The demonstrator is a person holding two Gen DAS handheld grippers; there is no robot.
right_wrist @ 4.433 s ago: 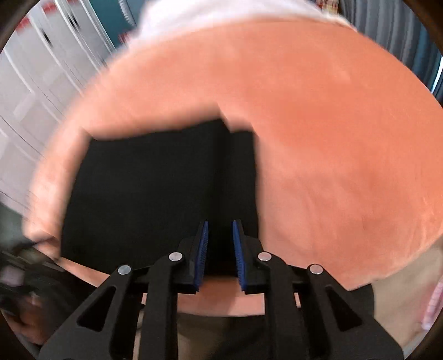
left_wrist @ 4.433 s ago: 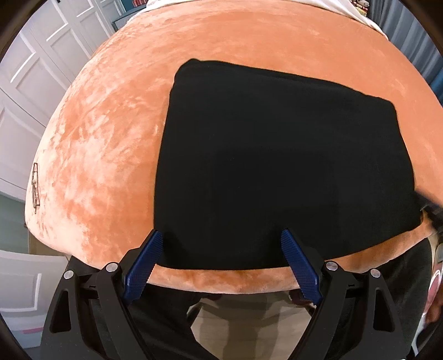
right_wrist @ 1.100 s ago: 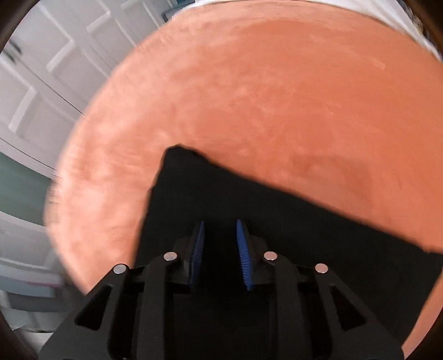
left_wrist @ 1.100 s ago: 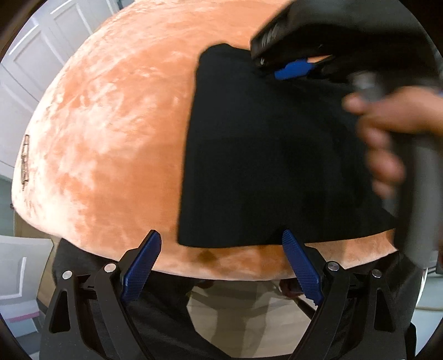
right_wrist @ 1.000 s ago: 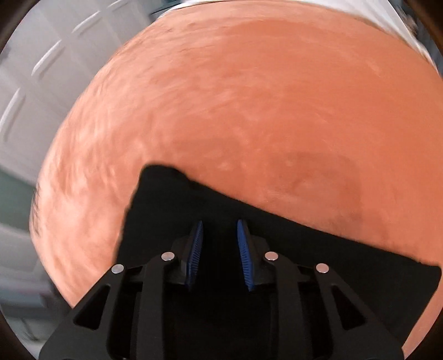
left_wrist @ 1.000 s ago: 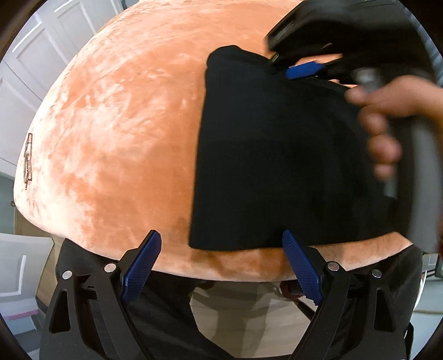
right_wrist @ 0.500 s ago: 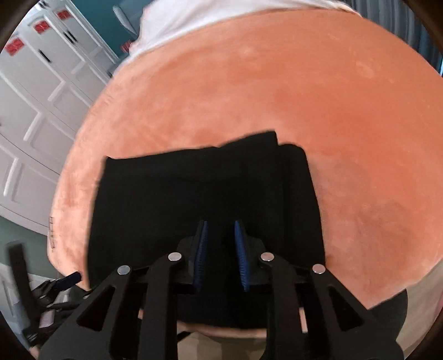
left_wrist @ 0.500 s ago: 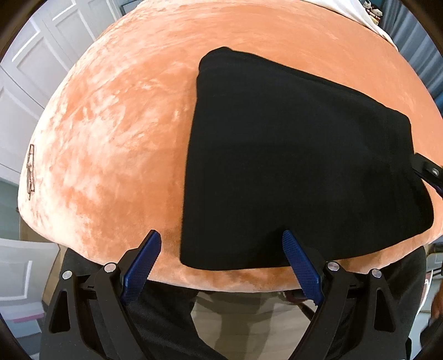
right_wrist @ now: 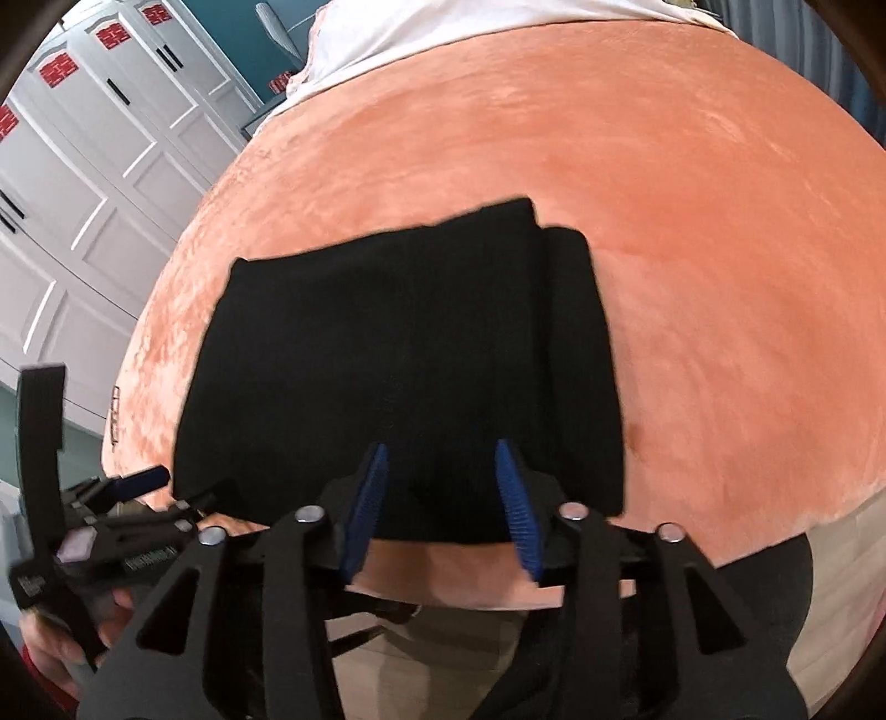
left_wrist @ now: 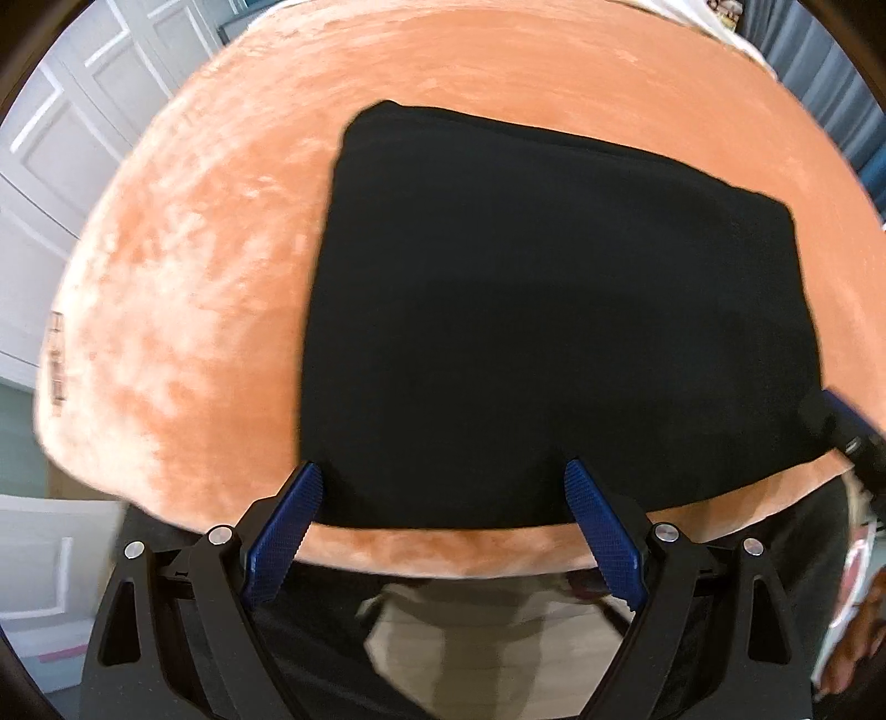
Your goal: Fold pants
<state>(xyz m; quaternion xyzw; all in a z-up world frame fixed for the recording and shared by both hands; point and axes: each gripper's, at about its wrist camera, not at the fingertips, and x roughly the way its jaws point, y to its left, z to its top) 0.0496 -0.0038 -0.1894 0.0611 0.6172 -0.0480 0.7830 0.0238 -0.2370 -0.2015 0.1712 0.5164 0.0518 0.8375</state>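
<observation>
The black pants (left_wrist: 554,310) lie folded into a flat rectangle on the orange plush bed cover (left_wrist: 183,288), near its front edge. My left gripper (left_wrist: 440,476) is open and empty, its blue fingertips just over the pants' near edge. In the right wrist view the pants (right_wrist: 398,354) show stacked layers along their right side. My right gripper (right_wrist: 440,459) is open and empty over the pants' near edge. The left gripper (right_wrist: 138,482) also shows at the lower left of that view.
White panelled wardrobe doors (right_wrist: 83,183) stand to the left of the bed. A white sheet (right_wrist: 443,22) lies at the far end of the bed. The bed's front edge (left_wrist: 443,548) runs just below the pants, with the person's legs beneath it.
My right gripper has opened and drawn back from the pants' far corner to their near edge. The pants lie flat and folded. My left gripper stays open.
</observation>
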